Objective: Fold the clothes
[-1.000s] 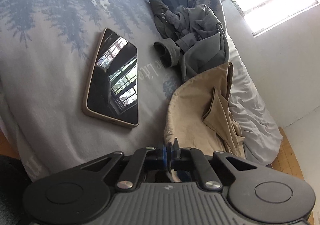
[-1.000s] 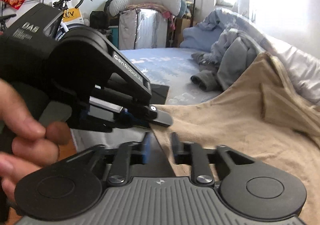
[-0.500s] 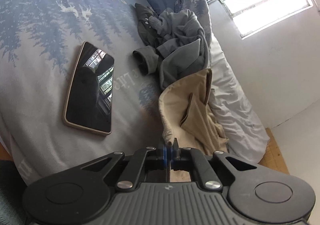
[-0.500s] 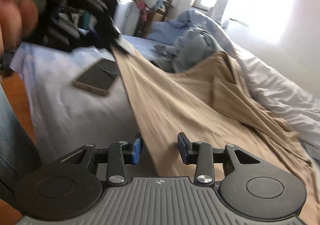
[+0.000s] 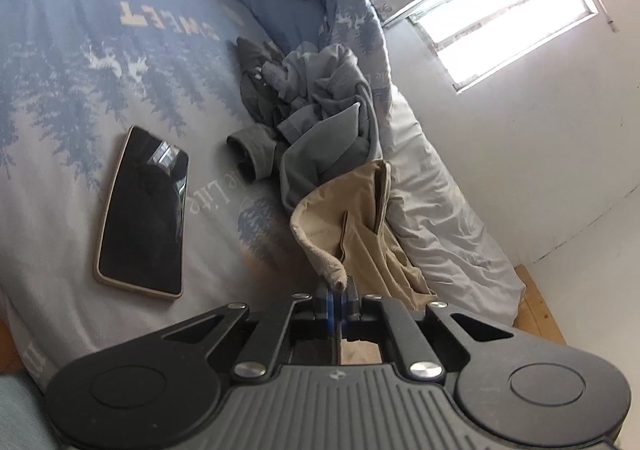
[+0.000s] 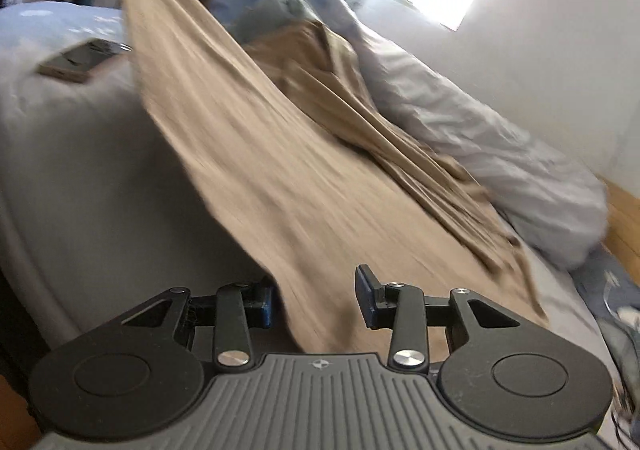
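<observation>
A tan garment (image 5: 360, 217) lies along the right side of the bed. My left gripper (image 5: 339, 290) is shut on a corner of its rolled edge and holds that corner above the bedcover. In the right wrist view the same tan garment (image 6: 260, 137) stretches as a taut, blurred sheet from the top left down to the camera. My right gripper (image 6: 316, 298) is open. The cloth's lower edge runs between its fingers, close to the left one, and the pads do not press on it.
A black phone (image 5: 144, 209) in a tan case lies flat on the blue tree-print bedcover (image 5: 80, 89). A crumpled pile of grey clothes (image 5: 316, 121) sits beyond the tan garment. A white duvet (image 5: 448, 217) is bunched along the wall under the bright window.
The left gripper has risen with the garment's corner, pulling the cloth taut. The right gripper has swung away from the left gripper along the cloth's lower edge, and its view has blurred.
</observation>
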The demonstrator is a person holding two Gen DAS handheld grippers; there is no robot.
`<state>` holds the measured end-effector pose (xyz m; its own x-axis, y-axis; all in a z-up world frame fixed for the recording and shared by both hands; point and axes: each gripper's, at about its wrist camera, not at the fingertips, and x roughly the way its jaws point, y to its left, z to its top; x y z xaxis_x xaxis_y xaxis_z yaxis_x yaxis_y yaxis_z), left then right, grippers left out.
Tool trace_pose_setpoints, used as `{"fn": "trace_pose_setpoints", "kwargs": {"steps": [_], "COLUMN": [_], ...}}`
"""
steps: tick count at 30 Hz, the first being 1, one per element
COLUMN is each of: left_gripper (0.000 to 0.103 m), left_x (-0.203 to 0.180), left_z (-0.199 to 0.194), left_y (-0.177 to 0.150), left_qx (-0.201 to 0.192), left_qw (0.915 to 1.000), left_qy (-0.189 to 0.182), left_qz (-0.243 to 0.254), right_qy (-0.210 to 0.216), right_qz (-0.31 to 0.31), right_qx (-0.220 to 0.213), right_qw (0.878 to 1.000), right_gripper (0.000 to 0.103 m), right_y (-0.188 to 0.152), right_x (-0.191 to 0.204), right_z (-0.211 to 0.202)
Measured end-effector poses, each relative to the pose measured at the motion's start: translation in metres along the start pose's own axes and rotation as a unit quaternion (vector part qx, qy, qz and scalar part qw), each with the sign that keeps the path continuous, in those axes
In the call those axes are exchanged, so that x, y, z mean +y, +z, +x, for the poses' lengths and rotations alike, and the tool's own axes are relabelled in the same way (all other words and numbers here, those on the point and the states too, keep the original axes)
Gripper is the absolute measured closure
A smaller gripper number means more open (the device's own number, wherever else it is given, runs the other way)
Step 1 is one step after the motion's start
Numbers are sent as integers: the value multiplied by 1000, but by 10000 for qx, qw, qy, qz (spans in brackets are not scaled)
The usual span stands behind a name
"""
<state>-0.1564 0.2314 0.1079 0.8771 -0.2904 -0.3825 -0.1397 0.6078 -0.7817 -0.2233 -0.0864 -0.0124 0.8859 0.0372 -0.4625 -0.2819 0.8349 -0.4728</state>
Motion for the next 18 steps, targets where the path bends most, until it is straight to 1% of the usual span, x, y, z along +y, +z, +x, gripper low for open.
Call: {"fn": "trace_pose_setpoints", "kwargs": {"steps": [2,8,15,18], "left_gripper": [103,103,103,103], "left_x": [-4,-9,-11,-12], "left_z": [0,1,0,1], "left_y": [0,1,5,7], "left_qx": [-28,-79,-136,-156], "left_qw": [10000,10000,9999,9999], "left_qy": [4,-23,-6,37], "left_qz": [72,56,-16,-17], "right_qy": [-118,-400,-803,-942], "right_qz": [-47,-186,-825,-951], "right_qx": [84,359,601,717], "right_qw": [9999,9984,9915,9884], "right_gripper": [65,64,64,64], "right_y": [-11,-44,-83,-99], "right_x": [-12,-60,-108,-128], "right_z": [-3,-11,-17,-19]}}
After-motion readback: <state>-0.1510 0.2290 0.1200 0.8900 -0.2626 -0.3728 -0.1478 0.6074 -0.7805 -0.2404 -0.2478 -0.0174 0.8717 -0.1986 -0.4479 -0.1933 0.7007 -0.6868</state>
